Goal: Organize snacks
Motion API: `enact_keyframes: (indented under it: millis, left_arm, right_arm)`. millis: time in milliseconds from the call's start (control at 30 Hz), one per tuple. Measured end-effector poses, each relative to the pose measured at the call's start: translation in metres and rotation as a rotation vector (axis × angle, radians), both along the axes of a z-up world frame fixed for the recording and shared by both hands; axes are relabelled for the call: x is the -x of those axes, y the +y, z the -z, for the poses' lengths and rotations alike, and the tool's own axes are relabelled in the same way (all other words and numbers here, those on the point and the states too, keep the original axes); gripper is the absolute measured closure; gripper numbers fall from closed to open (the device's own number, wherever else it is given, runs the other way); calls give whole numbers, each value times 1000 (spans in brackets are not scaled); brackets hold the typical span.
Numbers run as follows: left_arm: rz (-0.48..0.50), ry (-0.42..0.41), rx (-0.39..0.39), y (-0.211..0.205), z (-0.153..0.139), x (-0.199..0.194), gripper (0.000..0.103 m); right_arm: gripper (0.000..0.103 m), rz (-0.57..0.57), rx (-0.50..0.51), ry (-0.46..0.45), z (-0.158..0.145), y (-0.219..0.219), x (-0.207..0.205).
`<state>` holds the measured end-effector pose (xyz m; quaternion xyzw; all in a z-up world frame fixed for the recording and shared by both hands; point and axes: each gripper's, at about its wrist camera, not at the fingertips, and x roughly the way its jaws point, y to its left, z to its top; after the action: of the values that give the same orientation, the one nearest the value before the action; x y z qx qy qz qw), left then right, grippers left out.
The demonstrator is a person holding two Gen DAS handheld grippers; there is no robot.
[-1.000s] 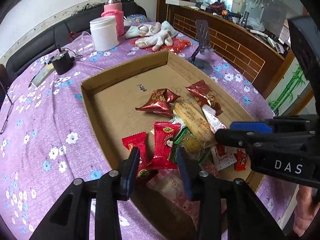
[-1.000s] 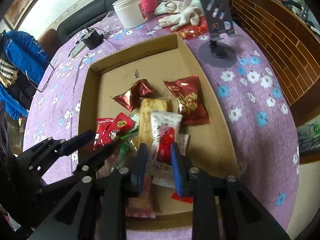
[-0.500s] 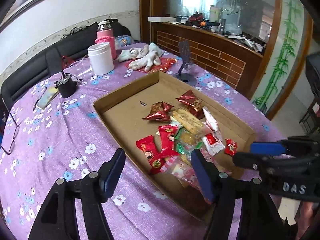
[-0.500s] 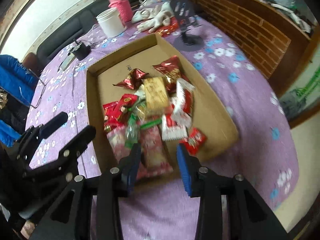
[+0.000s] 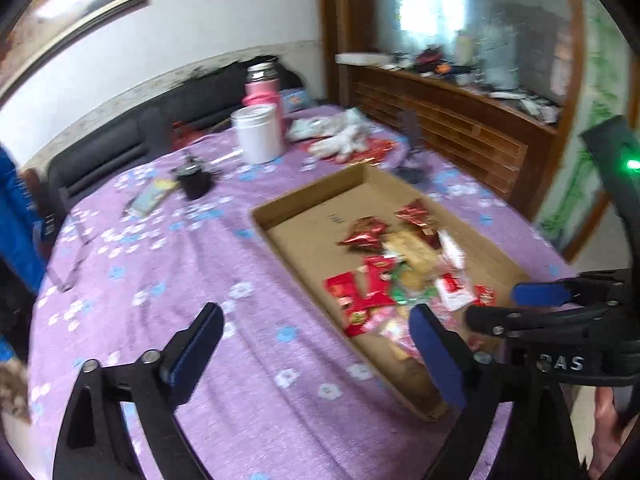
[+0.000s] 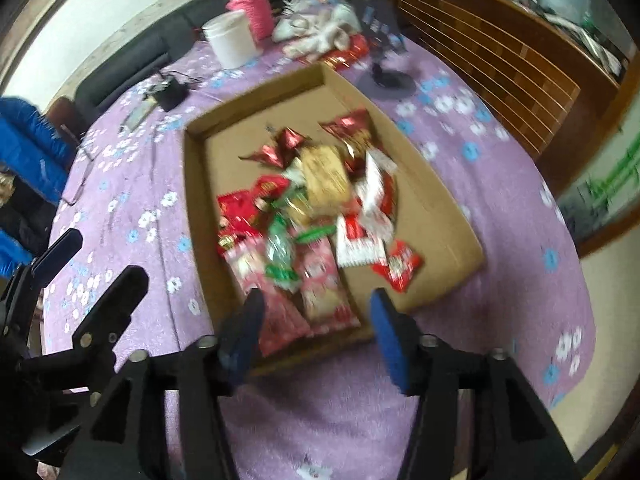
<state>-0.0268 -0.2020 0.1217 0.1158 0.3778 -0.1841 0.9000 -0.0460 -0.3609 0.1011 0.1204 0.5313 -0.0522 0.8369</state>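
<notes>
Crinkly foil snacks point(image 6: 316, 208) are lying heaped in the shallow cardboard tray point(image 6: 432, 200) on the fuzzy purple table point(image 5: 168, 280). Left tool point(image 5: 316, 344) and right tool point(image 6: 316, 332) are both hovering empty, blue pads spread apart

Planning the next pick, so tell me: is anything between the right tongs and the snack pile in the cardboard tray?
Nothing visible does. The right tongs hang open above the cardboard tray at its near edge, with the snack pile directly ahead.
</notes>
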Motion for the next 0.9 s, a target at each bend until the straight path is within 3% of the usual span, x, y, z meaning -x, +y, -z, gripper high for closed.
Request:
enact_keyframes:
  millis: [100,267,367,500,900]
  left_arm:
    - [-48,-46,-6,-2,-11,8,2]
    - [-120,-101,-9,-10,-20,27,1]
    - [-162,-23,-85,-23,-16,22,1]
    - [-172,28,-94,-31,-15,22,1]
    - [-184,45,-111,-39,-15,29,1]
  right_arm:
    - [41,-56,11,-16,-3,-5,-3]
    - [28,-97,49,-70,-11,-25,6]
    - [23,-92,58,-86,-11,-39,10]
    - [20,-84,77,-86,-12,-48,12]
    - [18,-106,119,-98,-10,-49,21]
